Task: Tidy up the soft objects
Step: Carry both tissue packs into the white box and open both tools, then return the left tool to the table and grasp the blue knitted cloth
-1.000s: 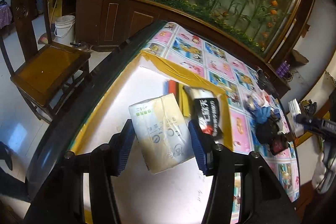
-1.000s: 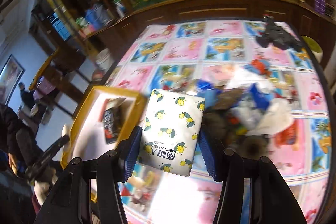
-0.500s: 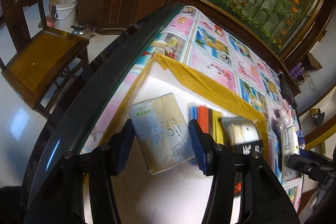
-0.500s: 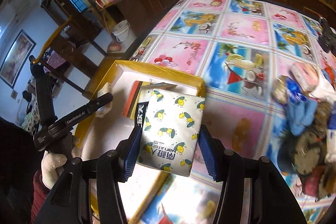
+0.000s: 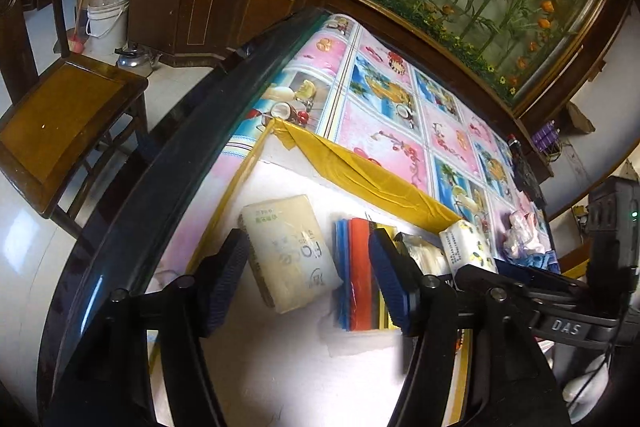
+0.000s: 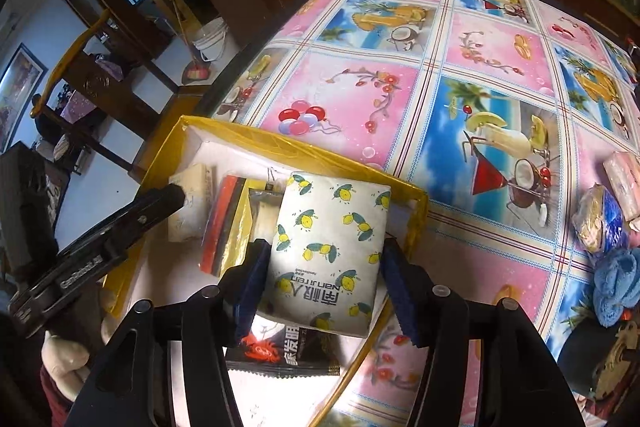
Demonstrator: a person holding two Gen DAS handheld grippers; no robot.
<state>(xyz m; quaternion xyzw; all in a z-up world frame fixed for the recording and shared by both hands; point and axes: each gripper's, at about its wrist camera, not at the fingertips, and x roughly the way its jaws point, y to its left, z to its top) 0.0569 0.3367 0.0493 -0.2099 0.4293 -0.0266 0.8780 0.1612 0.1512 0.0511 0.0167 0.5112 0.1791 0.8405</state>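
Two tissue packs, both light and squashy: right gripper [image 6: 324, 281] jaws clamp the lemon-print pack [image 6: 328, 251] by its long sides over the yellow box [image 6: 416, 223]. Left gripper [image 5: 308, 281] jaws stand apart around the cream pack [image 5: 288, 251]; judged best gripped mid-sides.

The left gripper [image 5: 308, 277] is a glossy black plastic frame with round silver screw heads at its joints, and its two fingers [image 5: 386, 277] carry dark blue ribbed pads. The right gripper [image 6: 322, 285] has the same black frame, silver screws and blue ribbed fingers [image 6: 400, 293]. White lettering marks each gripper's black body, and a white-gloved hand [image 6: 64, 359] with a dark red cuff grips one handle.
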